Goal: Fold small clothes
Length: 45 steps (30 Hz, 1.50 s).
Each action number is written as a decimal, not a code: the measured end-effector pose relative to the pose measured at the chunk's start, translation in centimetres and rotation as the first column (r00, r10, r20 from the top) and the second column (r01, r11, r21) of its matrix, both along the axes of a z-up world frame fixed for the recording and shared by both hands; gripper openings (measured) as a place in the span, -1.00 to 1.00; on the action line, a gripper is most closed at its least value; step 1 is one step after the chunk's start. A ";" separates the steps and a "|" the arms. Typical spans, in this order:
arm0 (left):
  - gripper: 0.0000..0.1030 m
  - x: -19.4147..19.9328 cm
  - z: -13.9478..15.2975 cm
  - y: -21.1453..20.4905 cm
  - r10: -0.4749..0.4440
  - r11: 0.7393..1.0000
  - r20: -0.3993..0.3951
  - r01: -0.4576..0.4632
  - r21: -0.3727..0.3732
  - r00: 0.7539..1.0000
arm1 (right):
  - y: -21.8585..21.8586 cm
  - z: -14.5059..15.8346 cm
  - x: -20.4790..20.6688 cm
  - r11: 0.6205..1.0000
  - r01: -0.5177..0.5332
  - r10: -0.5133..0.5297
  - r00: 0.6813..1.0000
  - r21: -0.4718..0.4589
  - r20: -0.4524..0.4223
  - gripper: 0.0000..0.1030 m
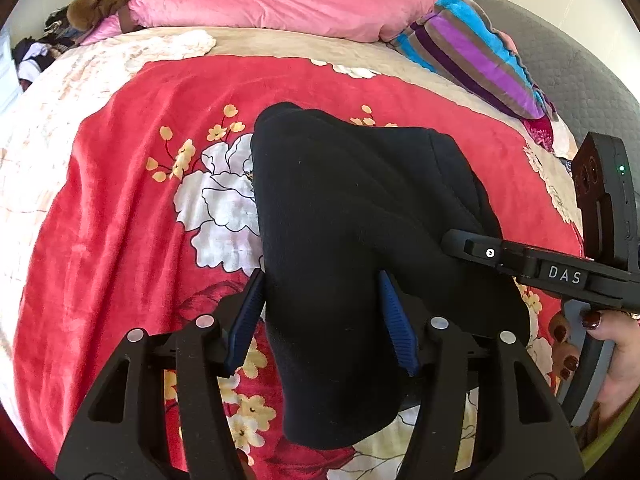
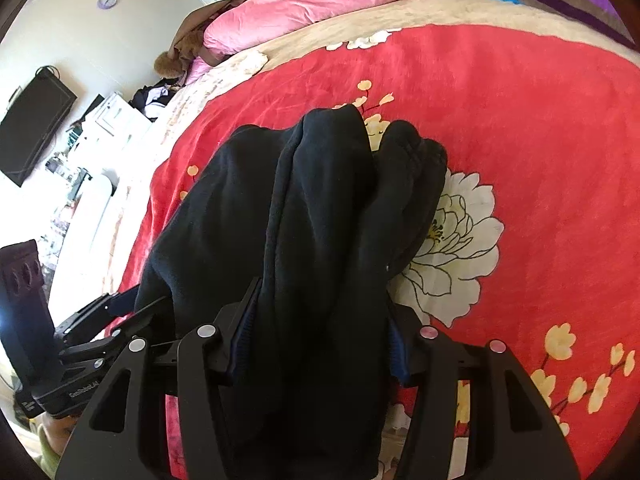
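Garment: a black fleece garment (image 1: 352, 216) lay bunched in the middle of both wrist views, draped over the red blanket (image 1: 120, 220) and running down between each gripper's fingers.
Left gripper: the left gripper (image 1: 322, 320) filled the bottom of the left view; its blue pads (image 1: 394, 320) stood on either side of a thick fold of the garment, closed on it as far as the view showed.
Right gripper: the right gripper (image 2: 320, 340) sat at the bottom of the right view, its jaws closed on a wide bunch of the same cloth, with the pads mostly buried in it.
Other views: the right gripper also showed at the right edge of the left view, its tip against the garment's edge; the left one showed at the lower left of the right view.
Hand: a hand (image 1: 604, 344) with dark red nails held the right gripper's handle at the lower right of the left view.
Blanket: it was red with white and yellow flowers and a beige border.
Background: a pink pillow (image 1: 272, 4) lay along the top and a striped cushion (image 1: 480, 52) at the upper right of the left view; a dark screen (image 2: 32, 132) hung at the left of the right view.
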<state>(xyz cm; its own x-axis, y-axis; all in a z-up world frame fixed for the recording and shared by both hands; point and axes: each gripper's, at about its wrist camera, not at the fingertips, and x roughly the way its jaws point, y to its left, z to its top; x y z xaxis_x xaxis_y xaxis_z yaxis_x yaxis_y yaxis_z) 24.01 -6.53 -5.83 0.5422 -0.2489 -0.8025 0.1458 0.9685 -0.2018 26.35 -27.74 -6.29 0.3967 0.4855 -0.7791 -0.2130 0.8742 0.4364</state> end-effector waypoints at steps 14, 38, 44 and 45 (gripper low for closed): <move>0.05 -0.4 -0.2 0.2 0.008 1.000 -0.005 -0.008 0.005 1.000 | 0.1 0.1 0.1 0.993 0.036 -0.032 0.999 -0.110 0.041 0.49; 0.35 -1.2 1.5 1.5 0.059 0.998 0.019 -0.060 0.009 0.998 | -2.2 3.2 -1.1 0.986 0.157 -0.146 0.976 -0.057 0.162 0.91; 0.69 -2.0 3.0 1.9 0.078 0.996 0.052 -0.079 0.030 0.996 | -1.8 5.0 -2.7 0.982 0.177 -0.157 0.959 -0.069 0.234 0.91; 0.70 -2.2 3.3 1.9 0.078 0.996 0.057 -0.079 0.032 0.995 | -1.8 5.2 -2.9 0.982 0.179 -0.158 0.958 -0.066 0.241 0.91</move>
<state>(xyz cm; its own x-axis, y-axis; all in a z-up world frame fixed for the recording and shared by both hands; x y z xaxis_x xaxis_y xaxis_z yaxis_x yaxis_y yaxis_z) 21.80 -4.60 -2.57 0.6032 -0.1770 -0.7777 0.0793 0.9836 -0.1623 23.42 -29.55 -1.08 0.6430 0.3308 -0.6907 -0.1466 0.9384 0.3130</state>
